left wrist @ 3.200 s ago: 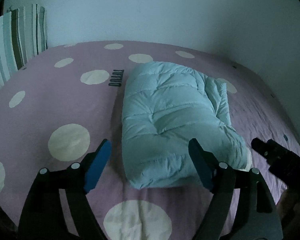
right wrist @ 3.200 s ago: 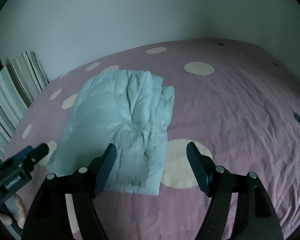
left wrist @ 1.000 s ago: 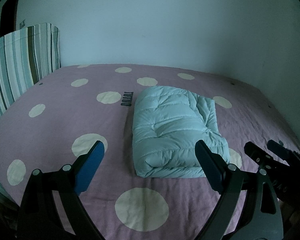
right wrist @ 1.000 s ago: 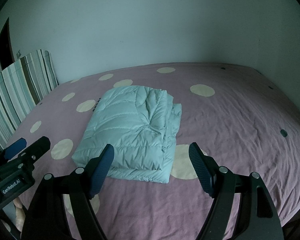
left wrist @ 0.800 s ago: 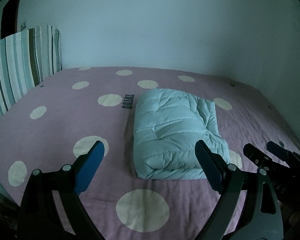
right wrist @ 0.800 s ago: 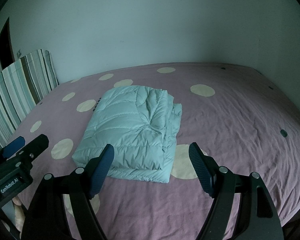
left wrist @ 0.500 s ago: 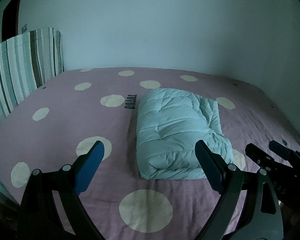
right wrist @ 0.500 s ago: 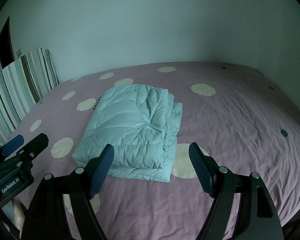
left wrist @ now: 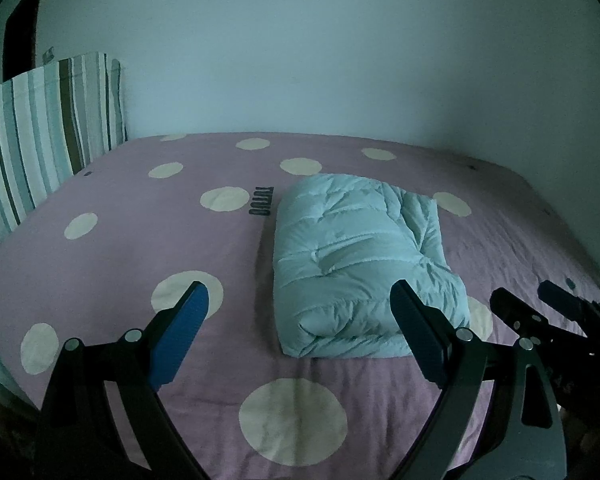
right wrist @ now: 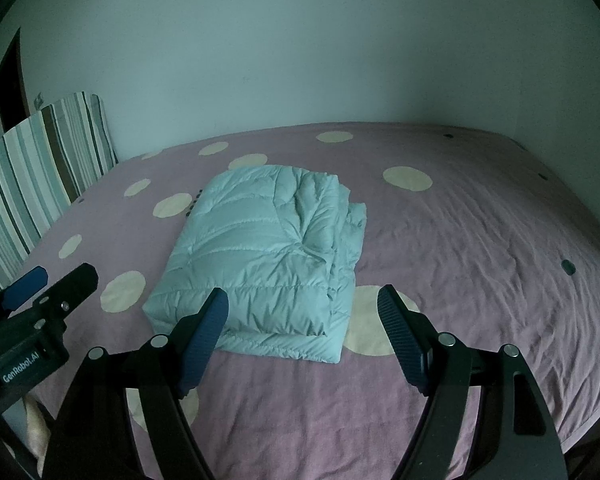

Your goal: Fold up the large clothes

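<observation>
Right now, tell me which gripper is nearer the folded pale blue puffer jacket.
Right, though only slightly. The right gripper is open, above the folded pale blue puffer jacket's near edge. The left gripper, also open, sits off its near left corner. Neither touches it.

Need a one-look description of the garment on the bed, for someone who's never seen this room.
Start at the bed, which has a mauve cover dotted with cream circles and a striped pillow propped at its head. Near the cover's middle lies a folded, pale blue quilted puffer jacket. It is the only puffy, raised thing on the flat cover.
</observation>
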The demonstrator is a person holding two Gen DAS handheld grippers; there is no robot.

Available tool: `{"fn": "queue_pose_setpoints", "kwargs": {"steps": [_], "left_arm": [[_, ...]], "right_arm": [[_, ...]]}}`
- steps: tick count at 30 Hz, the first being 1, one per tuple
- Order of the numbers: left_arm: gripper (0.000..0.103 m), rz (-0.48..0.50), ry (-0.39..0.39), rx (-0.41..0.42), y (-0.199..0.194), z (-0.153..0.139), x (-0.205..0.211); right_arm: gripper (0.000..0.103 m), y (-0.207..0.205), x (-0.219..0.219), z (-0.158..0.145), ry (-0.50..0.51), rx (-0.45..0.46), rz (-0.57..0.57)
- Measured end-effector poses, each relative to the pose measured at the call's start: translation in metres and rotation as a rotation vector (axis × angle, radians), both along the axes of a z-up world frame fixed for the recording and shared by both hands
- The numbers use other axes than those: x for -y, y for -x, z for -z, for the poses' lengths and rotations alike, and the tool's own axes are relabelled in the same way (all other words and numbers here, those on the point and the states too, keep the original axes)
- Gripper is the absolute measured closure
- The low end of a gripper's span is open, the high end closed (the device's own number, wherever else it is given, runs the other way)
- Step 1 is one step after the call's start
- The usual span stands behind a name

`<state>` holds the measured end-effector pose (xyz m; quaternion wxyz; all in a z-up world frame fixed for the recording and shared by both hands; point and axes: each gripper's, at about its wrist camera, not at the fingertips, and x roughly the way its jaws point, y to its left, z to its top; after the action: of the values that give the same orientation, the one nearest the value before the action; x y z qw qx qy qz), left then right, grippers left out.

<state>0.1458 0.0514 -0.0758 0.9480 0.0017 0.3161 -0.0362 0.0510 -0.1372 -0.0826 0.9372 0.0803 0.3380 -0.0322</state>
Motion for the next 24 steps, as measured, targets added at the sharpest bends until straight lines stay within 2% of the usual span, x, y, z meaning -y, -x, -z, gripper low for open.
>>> {"fn": "queue_pose_setpoints", "kwargs": {"steps": [4,6,8,15,21,24], "left_arm": [[0.011,0.008,-0.009,0.002,0.0,0.001,0.003],[0.004,0.01,-0.016,0.006,0.0,0.001,0.005],[0.003,-0.002,-0.028,0.018,0.002,0.0,0.007],[0.002,0.0,-0.023,0.022,0.002,0.003,0.007],[0.002,-0.019,-0.035,-0.014,-0.003,0.01,0.004],[0.002,-0.056,-0.044,0.01,-0.003,0.012,0.001]], "right_arm": [[0.027,0.0,0.001,0.001,0.002,-0.004,-0.007],[0.027,0.0,0.001,0.001,0.002,-0.006,-0.009],[0.027,-0.001,0.003,0.001,0.003,-0.008,-0.014],[0.027,-0.004,0.006,0.004,0.004,-0.016,-0.026],[0.027,-0.004,0.008,0.006,0.002,-0.016,-0.035],[0.027,-0.004,0.009,0.006,0.004,-0.015,-0.034]]}}
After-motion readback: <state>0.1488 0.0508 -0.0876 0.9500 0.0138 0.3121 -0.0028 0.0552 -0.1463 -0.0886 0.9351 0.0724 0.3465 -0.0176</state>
